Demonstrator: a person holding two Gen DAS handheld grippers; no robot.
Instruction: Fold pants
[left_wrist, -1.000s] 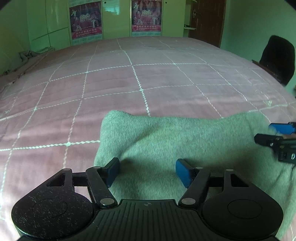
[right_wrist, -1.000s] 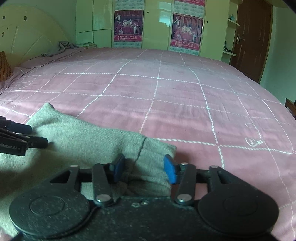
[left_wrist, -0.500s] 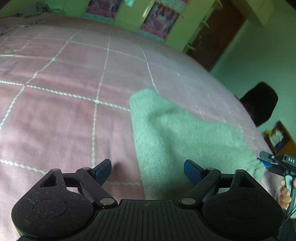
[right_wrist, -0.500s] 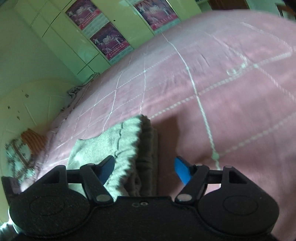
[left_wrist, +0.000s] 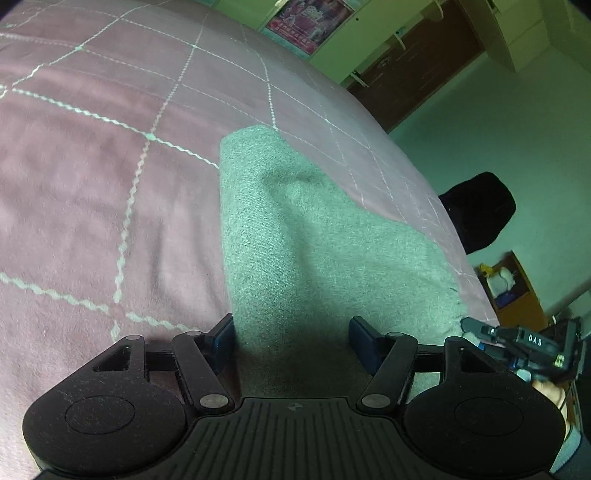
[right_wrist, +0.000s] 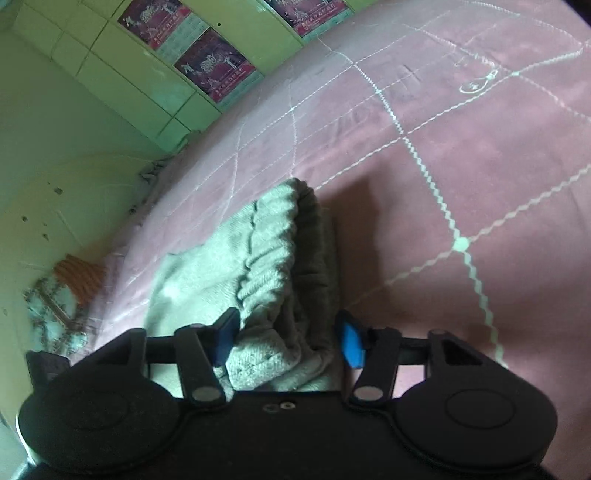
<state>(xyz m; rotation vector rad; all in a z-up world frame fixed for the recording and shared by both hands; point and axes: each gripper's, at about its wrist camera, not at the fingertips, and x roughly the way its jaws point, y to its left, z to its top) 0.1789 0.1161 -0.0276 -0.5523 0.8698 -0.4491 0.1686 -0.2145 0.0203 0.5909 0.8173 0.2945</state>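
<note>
Grey pants (left_wrist: 314, 236) lie folded on a pink quilted bed (left_wrist: 92, 184), both views now tilted where a second earlier they sat level. The left gripper (left_wrist: 291, 338) closes its fingers (left_wrist: 223, 336) around the near end of the cloth, the pads not yet pressing. The right gripper (right_wrist: 288, 338), also closing, straddles the ribbed waistband (right_wrist: 273, 258), which has bunched higher between its fingers (right_wrist: 351, 341) than before; contact there cannot be told.

You have a pink quilted bed (left_wrist: 92, 166) before you, posters (right_wrist: 214, 68) on pale cupboard doors (right_wrist: 122, 74), a dark chair (left_wrist: 480, 210), and a brown door (left_wrist: 413, 70).
</note>
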